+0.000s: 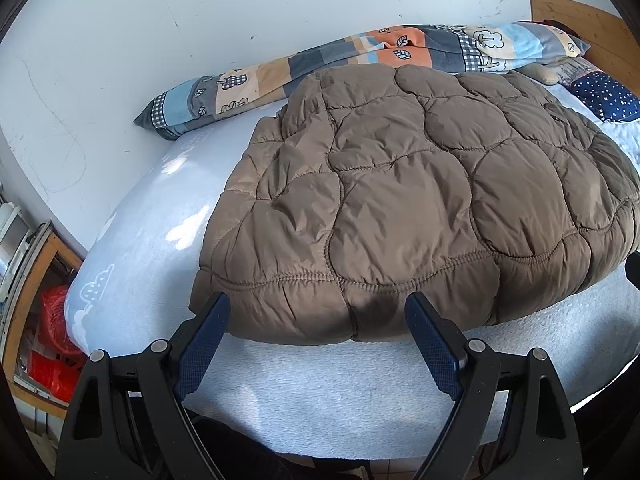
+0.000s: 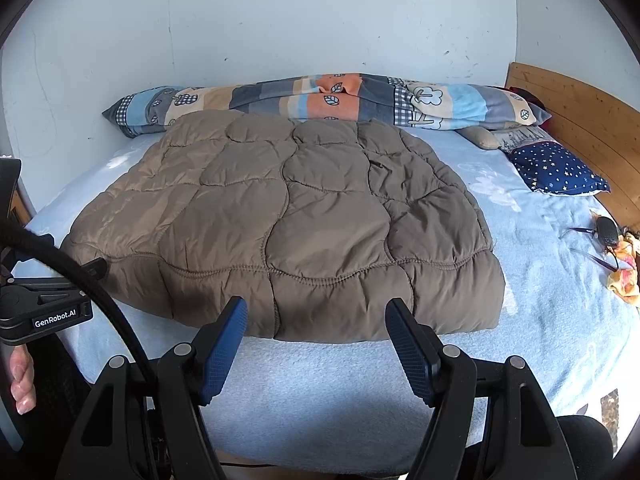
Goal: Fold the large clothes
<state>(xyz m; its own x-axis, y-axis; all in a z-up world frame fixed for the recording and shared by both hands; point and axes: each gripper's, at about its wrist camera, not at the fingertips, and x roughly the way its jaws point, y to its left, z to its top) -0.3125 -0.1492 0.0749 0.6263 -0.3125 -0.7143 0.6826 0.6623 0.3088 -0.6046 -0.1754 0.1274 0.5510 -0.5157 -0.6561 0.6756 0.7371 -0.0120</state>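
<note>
A brown quilted puffer garment (image 1: pixel 400 200) lies folded in a thick flat bundle on the light blue bed sheet (image 1: pixel 320 392); it also shows in the right wrist view (image 2: pixel 288 224). My left gripper (image 1: pixel 318 304) is open and empty, its blue-padded fingers just in front of the garment's near edge. My right gripper (image 2: pixel 316 312) is open and empty, also just short of the near edge. The left gripper's body (image 2: pixel 44 312) shows at the left of the right wrist view, beside the garment's left corner.
A rolled patchwork blanket (image 2: pixel 320 100) lies along the wall behind the garment. A navy starred pillow (image 2: pixel 556 172) and small items (image 2: pixel 612 252) lie at the right by the wooden headboard (image 2: pixel 580 120). A shelf with red items (image 1: pixel 52 320) stands left of the bed.
</note>
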